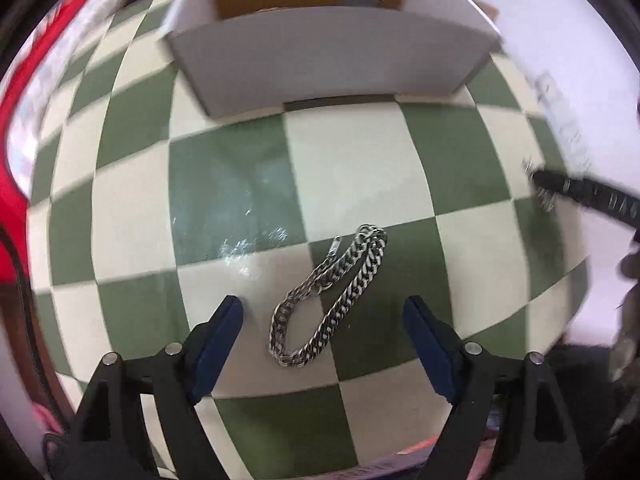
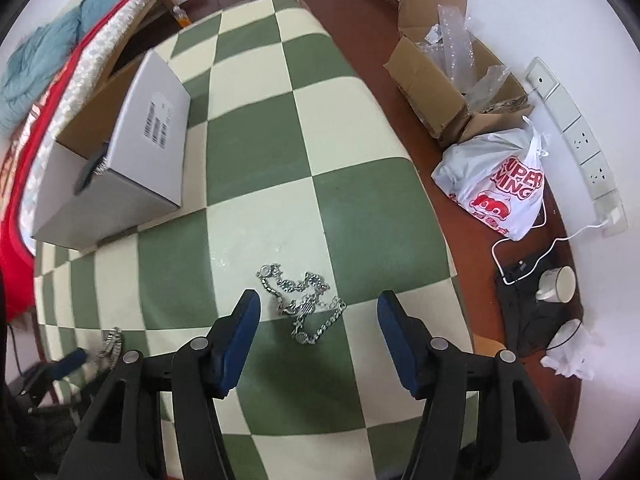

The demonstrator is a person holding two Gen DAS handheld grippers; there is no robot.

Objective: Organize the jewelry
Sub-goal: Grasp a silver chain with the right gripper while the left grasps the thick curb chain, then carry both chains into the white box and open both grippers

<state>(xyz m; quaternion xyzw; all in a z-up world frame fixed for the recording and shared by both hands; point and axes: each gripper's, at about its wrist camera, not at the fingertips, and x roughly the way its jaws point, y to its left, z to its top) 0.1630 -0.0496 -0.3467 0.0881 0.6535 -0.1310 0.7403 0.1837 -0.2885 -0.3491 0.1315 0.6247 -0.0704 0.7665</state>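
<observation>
1. Checkered green-cream mat [image 2: 256,148], grey box [image 2: 132,148] beyond both grippers.
2. Left gripper [image 1: 323,306] spread, curb chain [image 1: 328,296] loose between fingertips.
3. Right gripper [image 2: 319,300] spread over tangled chain [image 2: 302,306].
4. Neither chain boxed; both picks remain.

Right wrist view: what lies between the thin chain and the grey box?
Nothing: between the thin chain and the grey box only bare checkered cloth shows in the right wrist view.

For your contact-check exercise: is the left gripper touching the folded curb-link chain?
Apart. The left wrist view shows checkered cloth between each pad of the left gripper and the chain.
</observation>
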